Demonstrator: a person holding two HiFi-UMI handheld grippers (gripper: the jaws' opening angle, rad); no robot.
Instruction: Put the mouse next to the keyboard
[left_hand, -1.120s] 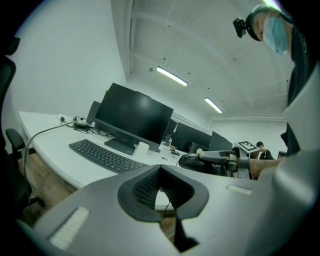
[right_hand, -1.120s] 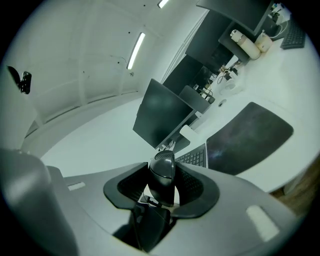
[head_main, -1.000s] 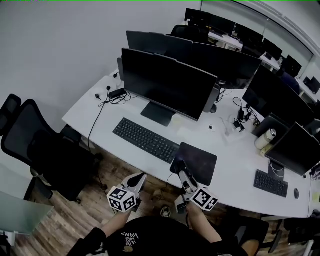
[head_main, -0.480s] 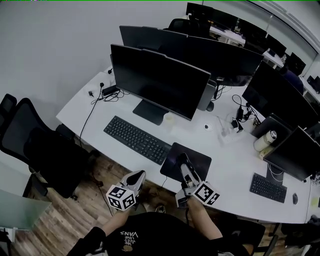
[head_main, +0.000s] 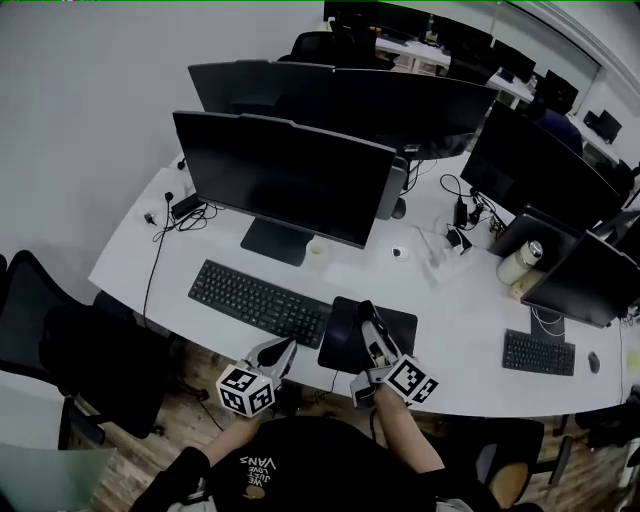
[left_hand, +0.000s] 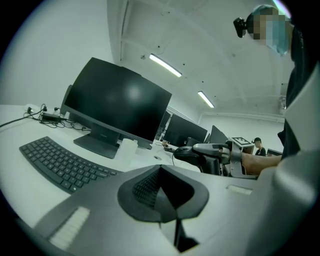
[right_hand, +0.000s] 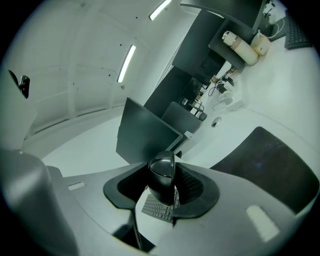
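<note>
A black mouse (right_hand: 162, 176) is pinched between the jaws of my right gripper (right_hand: 165, 186), lifted off the desk. In the head view the right gripper (head_main: 366, 322) hangs over the dark mouse pad (head_main: 395, 325), near the front edge of the white desk (head_main: 130, 255). The black keyboard (head_main: 258, 302) lies just left of the pad, in front of the big monitor (head_main: 280, 175). My left gripper (head_main: 281, 350) is shut and empty, held low before the desk edge below the keyboard's right end. From the left gripper view I see the mouse (left_hand: 186, 152) and the keyboard (left_hand: 60, 162).
A white cup (head_main: 318, 250) stands by the monitor foot. Cables and a power strip (head_main: 185, 208) lie at the desk's left back. A second keyboard (head_main: 538, 352), a bottle (head_main: 515, 263) and more monitors (head_main: 540, 165) fill the right. A black chair (head_main: 60, 340) stands at left.
The head view has swung, so the desk sits further left and lower in the picture. My right gripper still holds the mouse and is now further over the pad. The left gripper stays shut.
</note>
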